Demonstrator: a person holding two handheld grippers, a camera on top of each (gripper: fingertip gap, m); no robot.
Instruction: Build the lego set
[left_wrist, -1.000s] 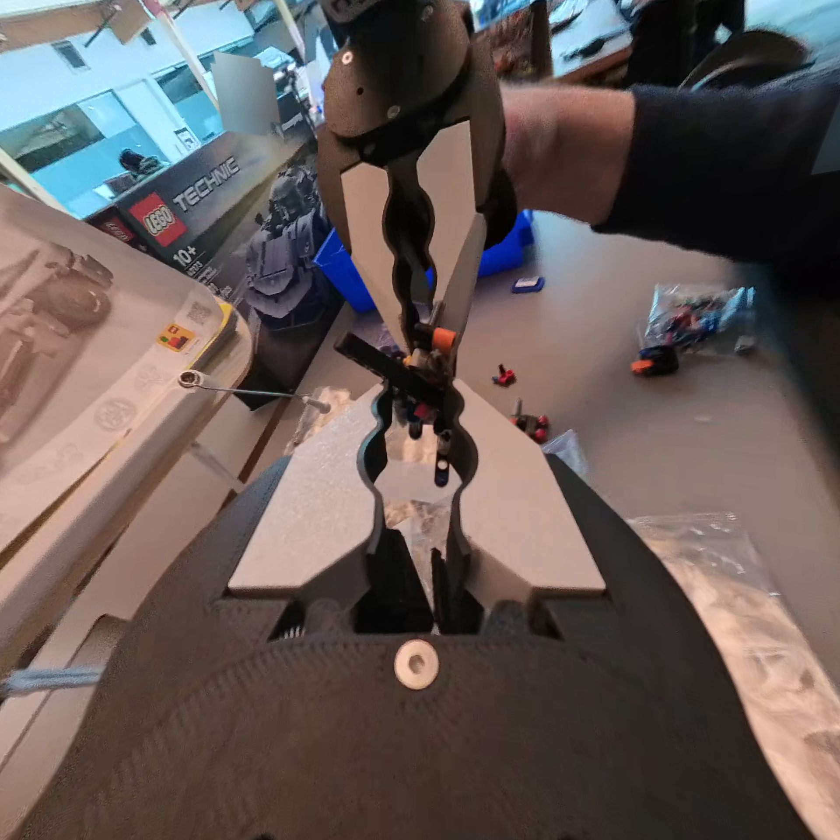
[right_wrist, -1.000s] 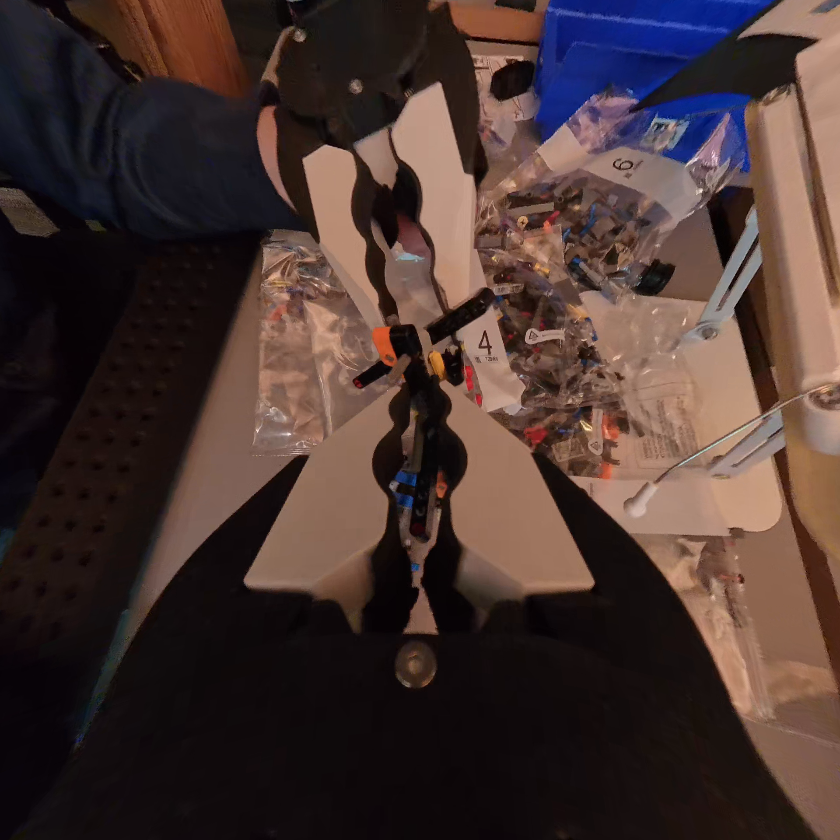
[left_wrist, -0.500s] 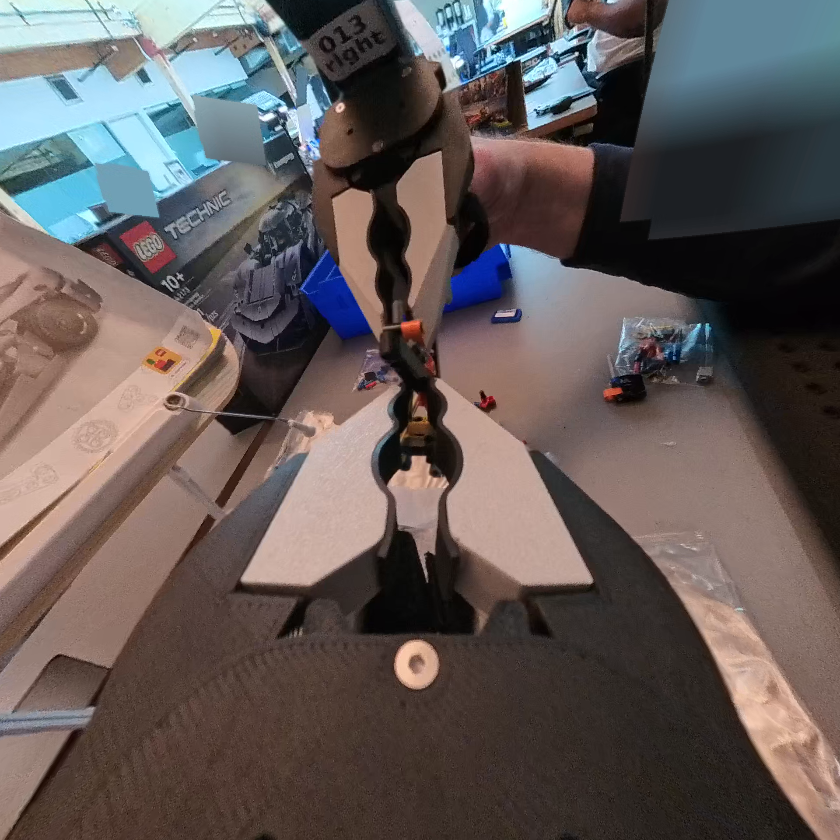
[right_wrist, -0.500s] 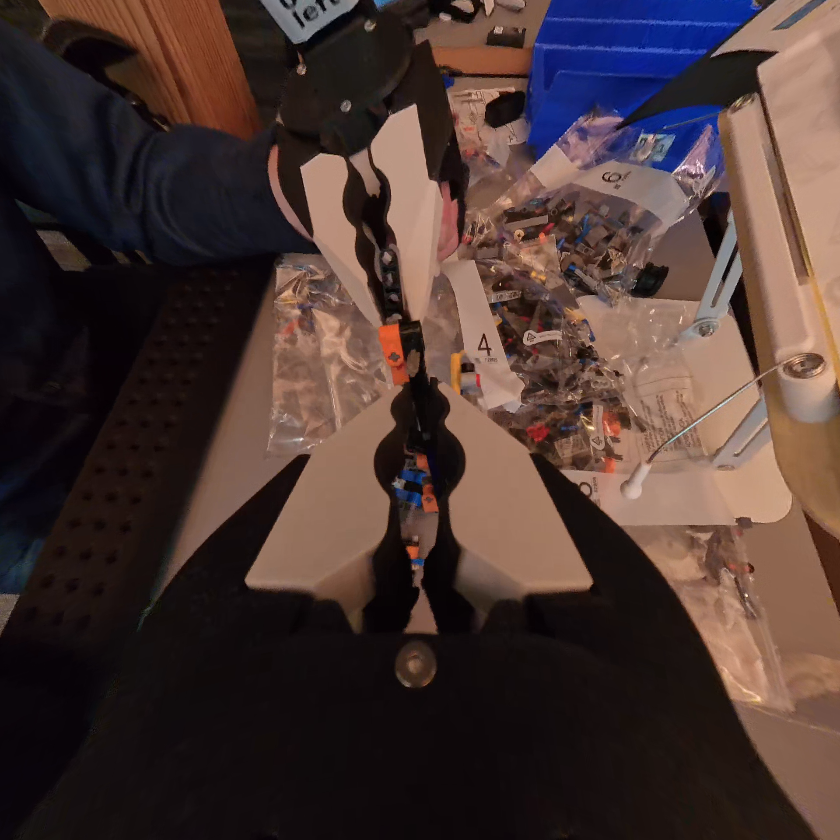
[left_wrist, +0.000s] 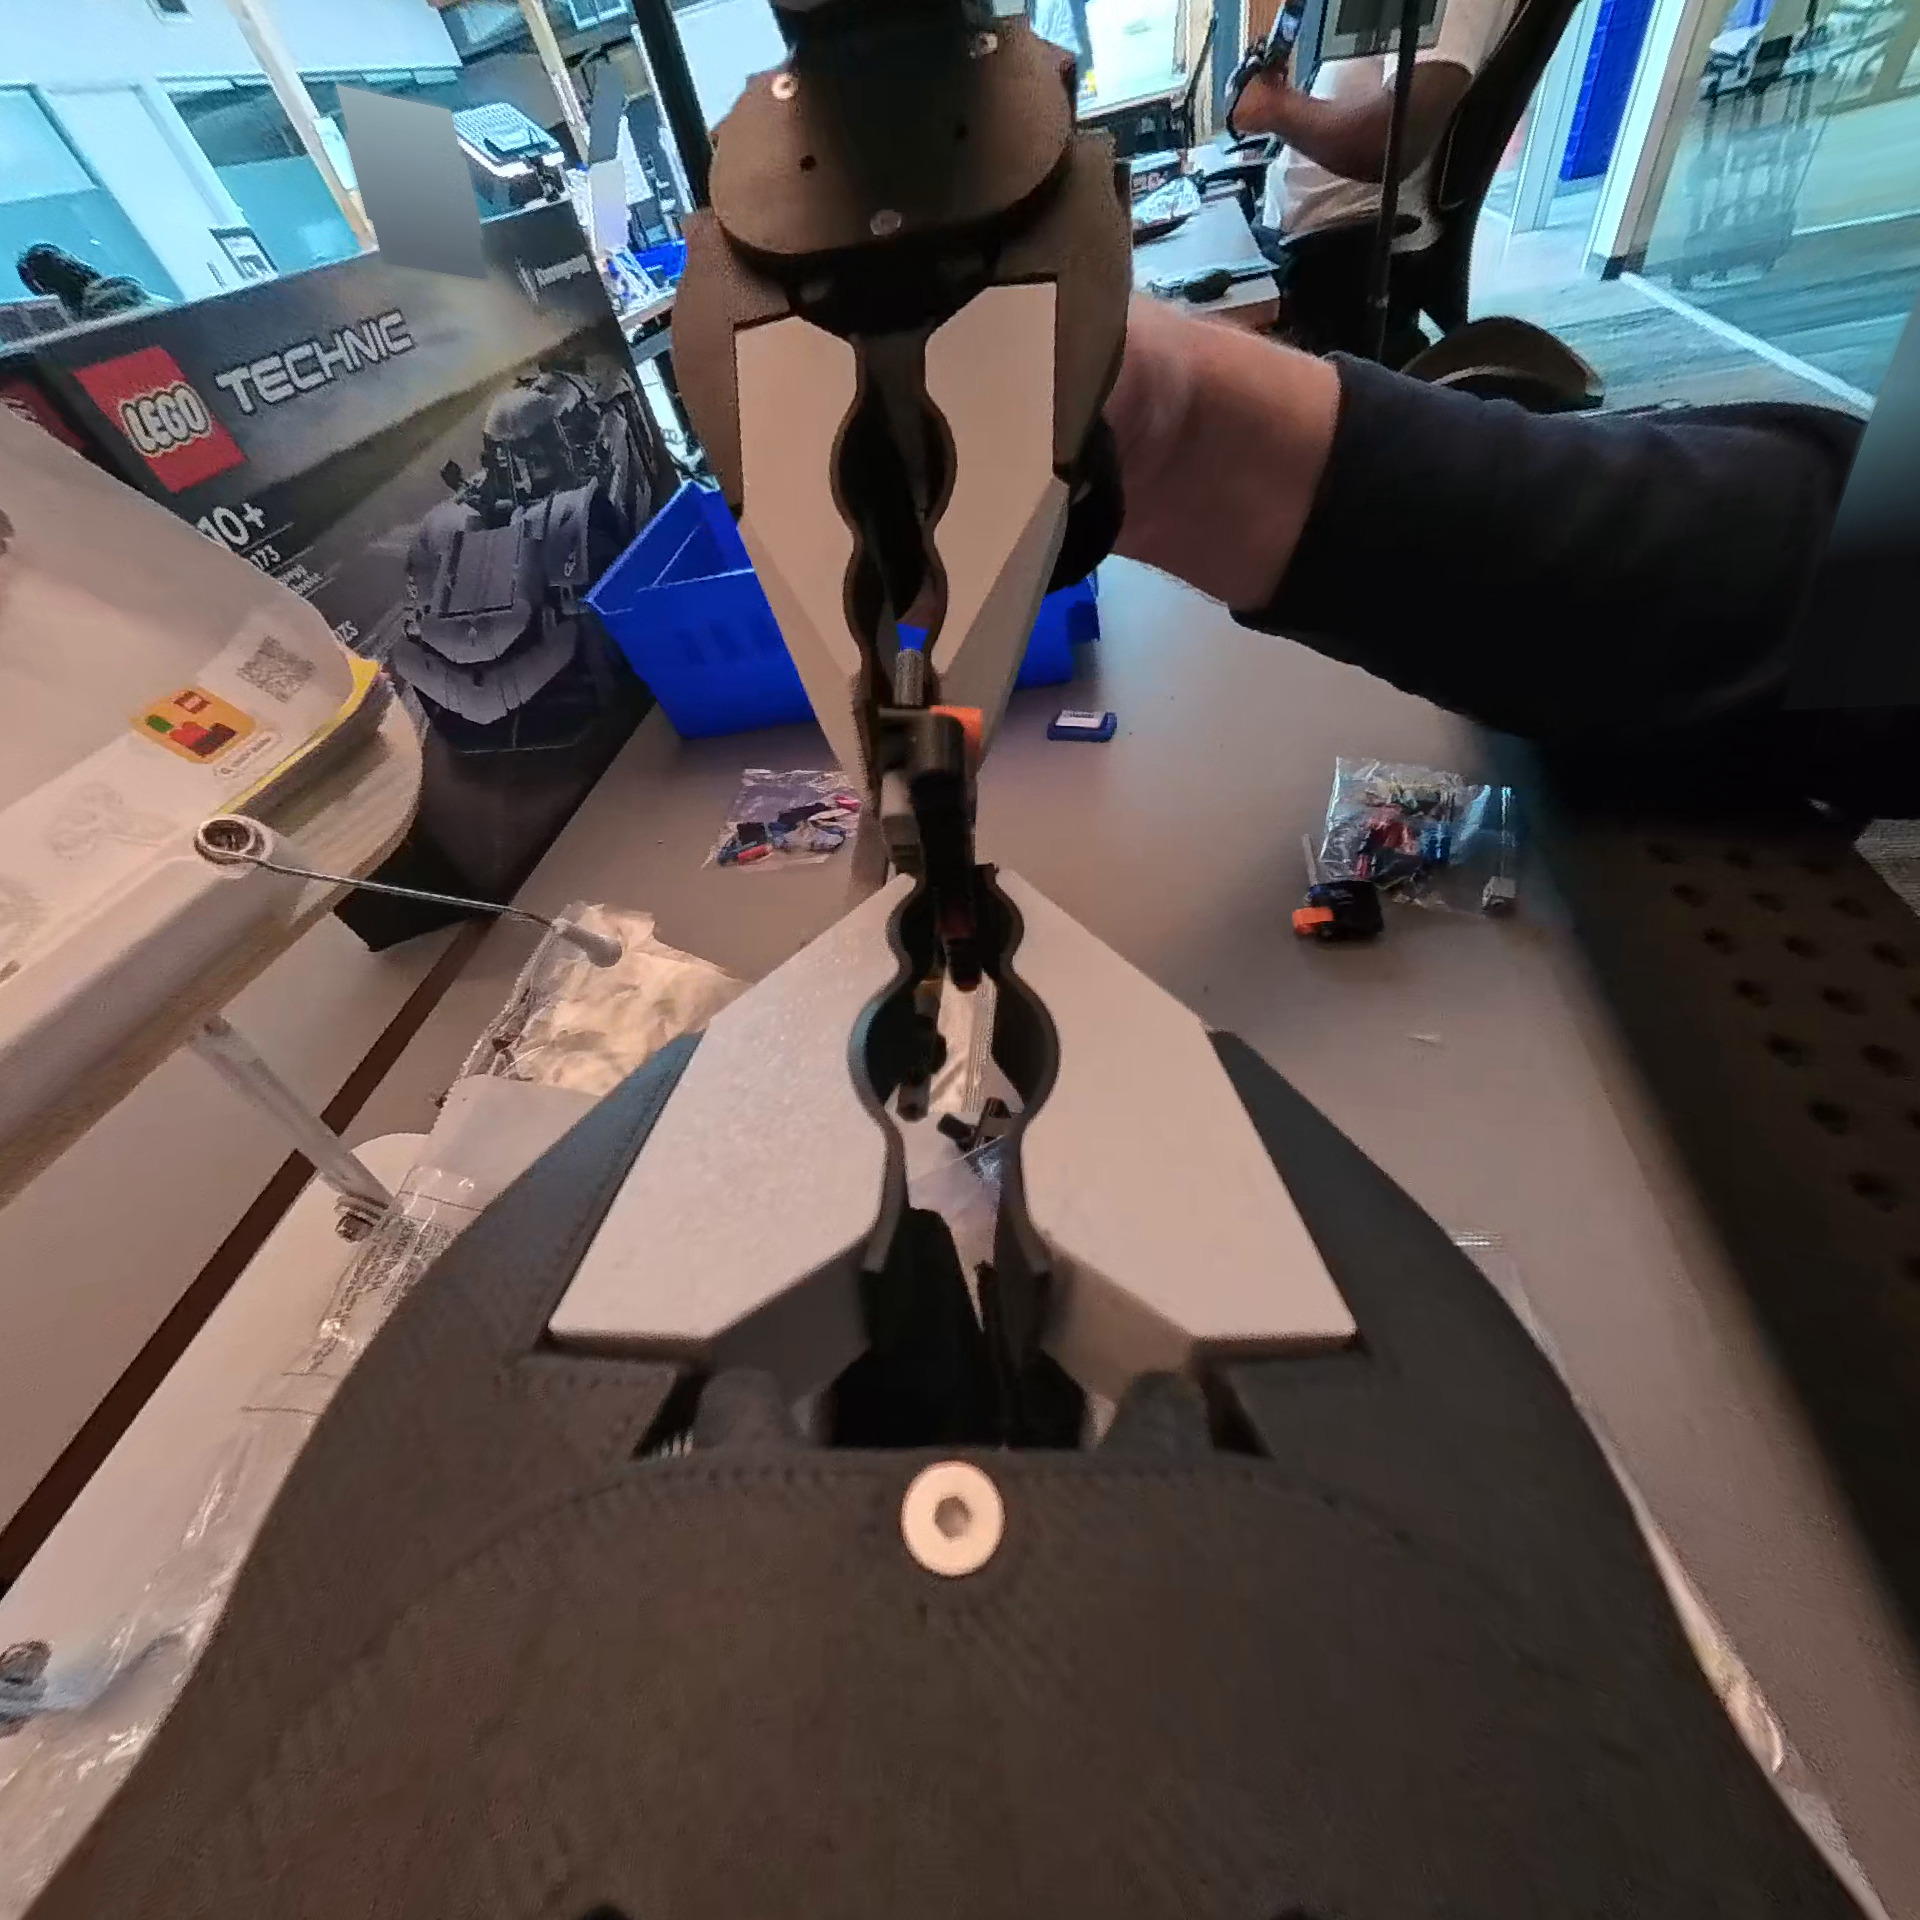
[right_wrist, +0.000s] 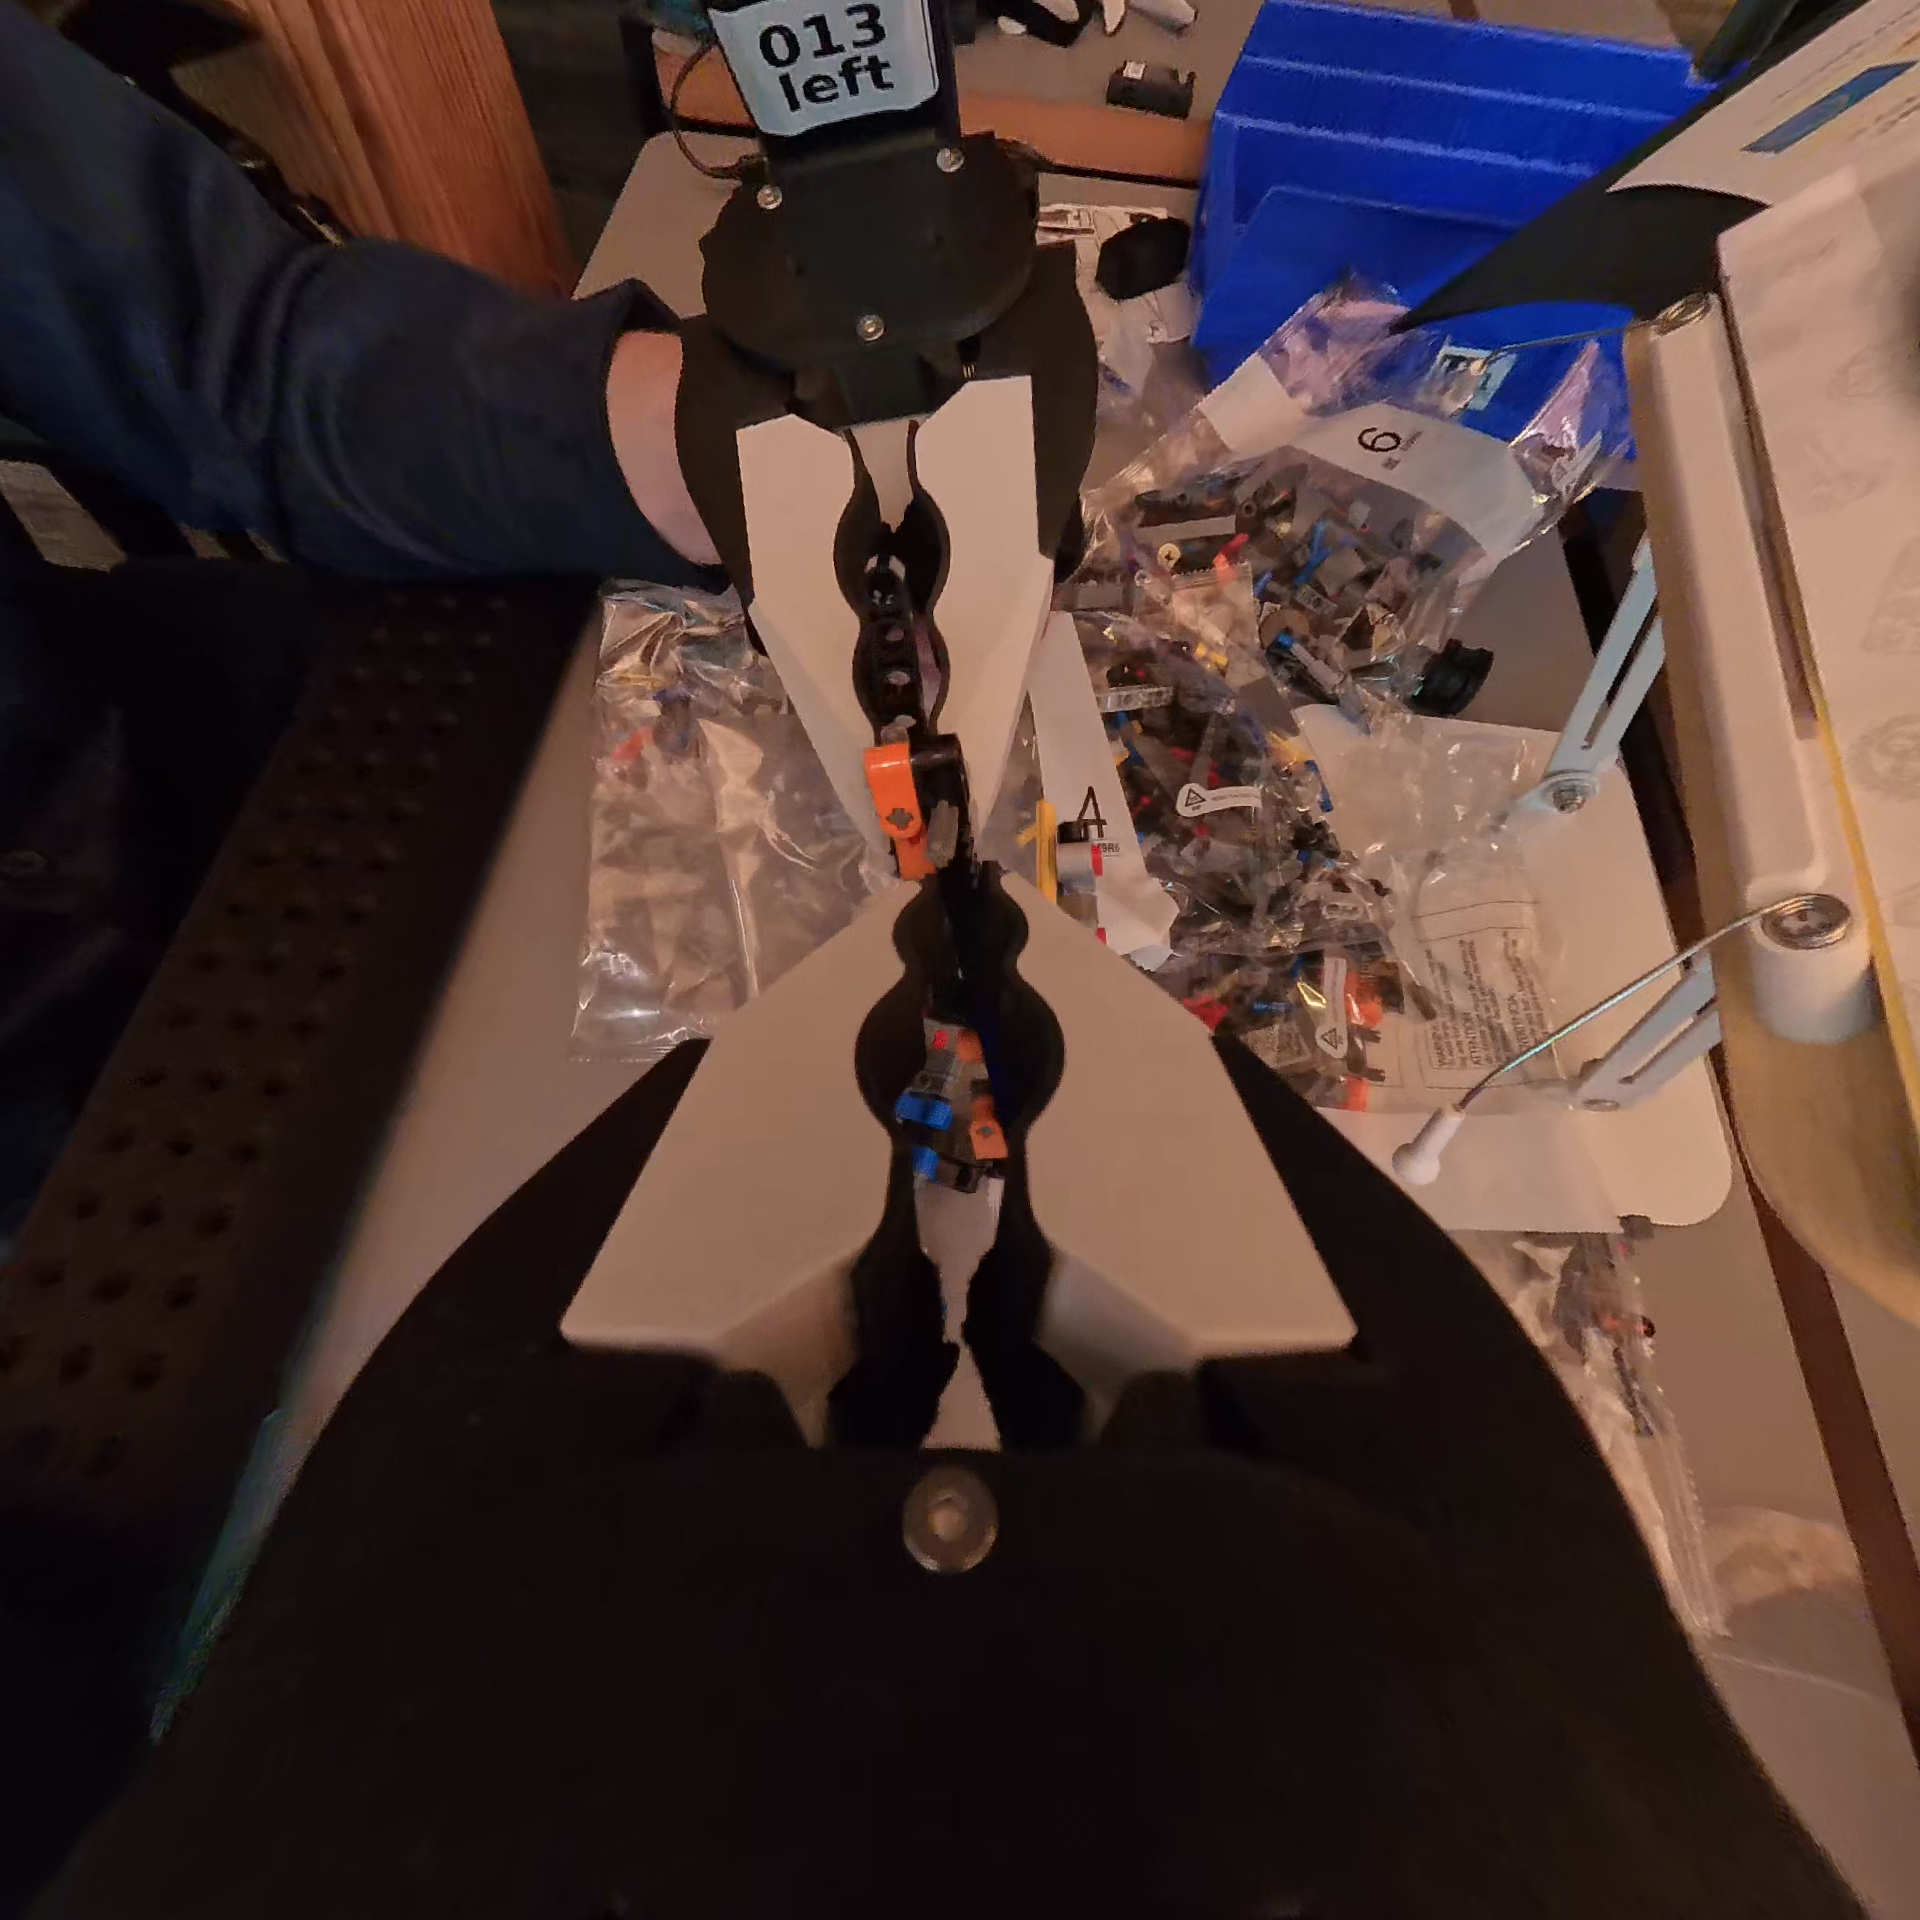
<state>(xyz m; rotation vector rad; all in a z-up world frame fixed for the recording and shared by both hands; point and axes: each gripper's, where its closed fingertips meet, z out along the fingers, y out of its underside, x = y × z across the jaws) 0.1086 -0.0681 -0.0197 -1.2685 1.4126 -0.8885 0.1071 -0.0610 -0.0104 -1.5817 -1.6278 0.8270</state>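
Left tongs (left_wrist: 951, 883) and right tongs (right_wrist: 961, 883) meet tip to tip — both clamped.

Two grippers (left_wrist: 951, 883) (right_wrist: 961, 883), one lego assembly (right_wrist: 909, 800), one blue bin (left_wrist: 696, 634), one set box (left_wrist: 343, 416)

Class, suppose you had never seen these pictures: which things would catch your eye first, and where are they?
Two tools meet tip to tip at the centre, the left tool and right tool both shut on a small black and orange lego assembly held above the table. Behind them lie clear bags of parts and a blue bin.
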